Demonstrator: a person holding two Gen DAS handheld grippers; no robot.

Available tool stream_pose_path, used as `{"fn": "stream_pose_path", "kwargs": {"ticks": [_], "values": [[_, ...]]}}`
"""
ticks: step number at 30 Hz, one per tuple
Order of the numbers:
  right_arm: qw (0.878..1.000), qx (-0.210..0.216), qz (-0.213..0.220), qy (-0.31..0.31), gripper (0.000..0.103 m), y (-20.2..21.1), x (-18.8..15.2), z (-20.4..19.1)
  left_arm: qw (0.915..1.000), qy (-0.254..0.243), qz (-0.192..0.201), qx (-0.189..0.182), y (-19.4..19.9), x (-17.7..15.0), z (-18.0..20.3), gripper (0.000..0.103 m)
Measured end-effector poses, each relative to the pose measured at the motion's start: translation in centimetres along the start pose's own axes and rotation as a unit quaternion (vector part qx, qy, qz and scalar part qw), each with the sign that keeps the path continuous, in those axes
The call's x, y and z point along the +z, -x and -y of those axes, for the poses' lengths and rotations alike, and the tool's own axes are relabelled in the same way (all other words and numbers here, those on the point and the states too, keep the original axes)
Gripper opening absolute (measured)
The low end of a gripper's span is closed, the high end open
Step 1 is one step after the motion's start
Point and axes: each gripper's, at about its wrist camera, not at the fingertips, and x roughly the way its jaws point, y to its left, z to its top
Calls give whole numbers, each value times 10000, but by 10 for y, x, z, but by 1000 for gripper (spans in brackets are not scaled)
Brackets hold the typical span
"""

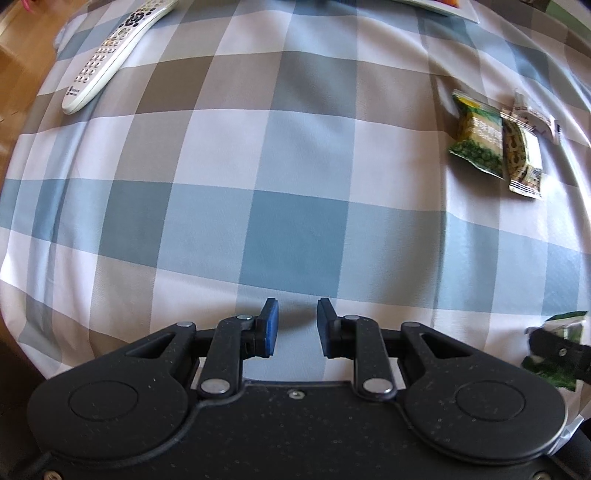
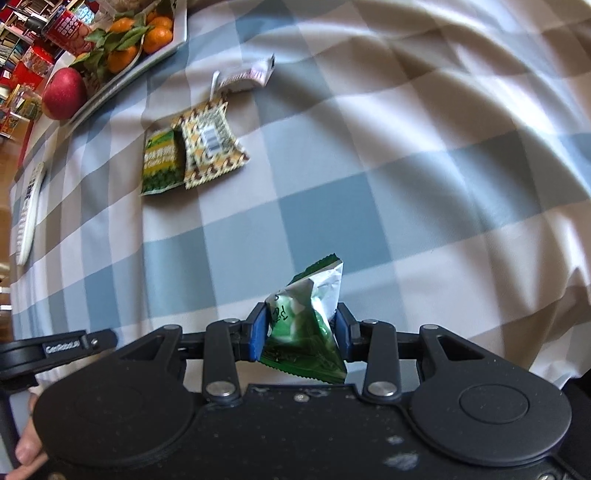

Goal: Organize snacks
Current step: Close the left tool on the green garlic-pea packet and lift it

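- Left wrist view: left gripper (image 1: 297, 326) hangs over the checked tablecloth (image 1: 258, 155), blue pads spread apart with only cloth showing in the gap.
- Far left, a white remote control (image 1: 114, 51) lies at a slant on the cloth, near the table edge.
- Far right, three packets sit as a cluster: a green snack packet (image 1: 476, 137), a yellow patterned packet (image 1: 522, 155) overlapping its right edge, and a small white sachet (image 1: 533, 116) just beyond them.
- At the right edge, low in this view, a sliver of a second green pouch (image 1: 565, 332) shows with a dark gripper part across it; too cropped to read the grip from here.
- Top edge: the corner of a printed sheet (image 1: 443, 5), cut off.
- Right wrist view: right gripper (image 2: 301, 330) pinches the green pouch (image 2: 310, 317) between its blue pads; the pouch stands up crumpled, silvery seam topmost, raised off the cloth.
- The same cluster appears far left here: green snack packet (image 2: 162, 162), yellow patterned packet (image 2: 210, 144) with barcode up, white sachet (image 2: 245, 75) just beyond.
- Only this view shows the fruit tray (image 2: 177, 40) at far left with mandarins (image 2: 155, 35) and leaves, and a red apple (image 2: 63, 93) at its near end.
- Remote control (image 2: 29, 214) lies along the left edge.
- Part of the left gripper's body (image 2: 55, 349) enters low left.
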Motion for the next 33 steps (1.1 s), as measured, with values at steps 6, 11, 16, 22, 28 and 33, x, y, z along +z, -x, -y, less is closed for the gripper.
{"fn": "stream_pose_path", "kwargs": {"ticks": [6, 11, 16, 22, 28, 33], "values": [[9996, 161, -195, 79, 39, -4, -5, -9, 9997, -72, 148, -205, 5, -8, 1, 33], [9991, 255, -261, 195, 39, -3, -10, -17, 9988, -140, 362, -301, 19, -2, 6, 33], [9983, 386, -372, 227, 39, -4, -13, -23, 9982, -294, 448, -285, 34, 17, 26, 33], [9978, 481, -400, 211, 39, -2, -13, -24, 9967, -323, 450, -590, 35, 44, 51, 33], [9977, 554, -374, 105, 39, 4, -10, -21, 9949, -417, 607, -688, 27, 62, 78, 33], [9971, 648, -383, 59, 39, 8, -7, -17, 9934, -377, 653, -869, 26, 71, 90, 33]]}}
